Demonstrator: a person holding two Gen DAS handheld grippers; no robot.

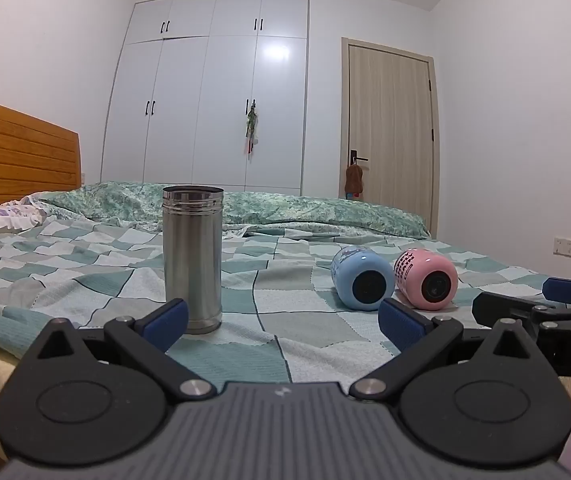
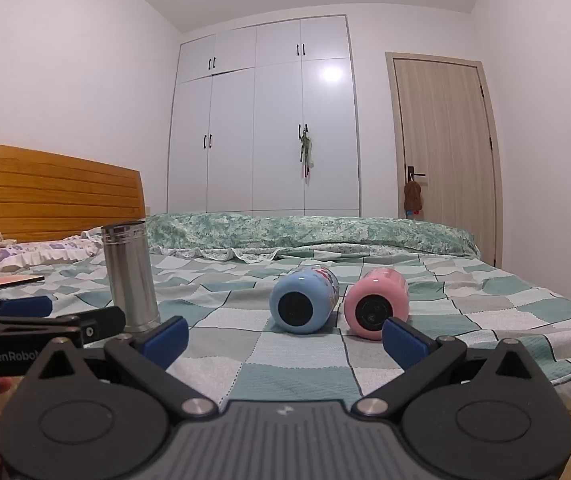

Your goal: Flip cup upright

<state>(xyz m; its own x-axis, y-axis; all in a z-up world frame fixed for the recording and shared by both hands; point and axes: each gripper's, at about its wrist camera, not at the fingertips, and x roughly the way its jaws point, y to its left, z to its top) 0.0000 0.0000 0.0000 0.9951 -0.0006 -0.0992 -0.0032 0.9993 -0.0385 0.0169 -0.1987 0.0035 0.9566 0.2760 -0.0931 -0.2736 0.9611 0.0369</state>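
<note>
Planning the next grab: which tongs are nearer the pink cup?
Right. The right tongs are open just short of the lying pink cup; the left tongs sit farther left, by the standing steel cup.

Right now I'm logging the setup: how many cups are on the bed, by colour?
Steel cup, upright: 1
Blue cup, on its side: 1
Pink cup, on its side: 1
Total: 3

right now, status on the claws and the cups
Left claw open, empty. Right claw open, empty. Steel cup upright; blue cup and pink cup on their sides on the bed, side by side. Nothing blocking.
</note>
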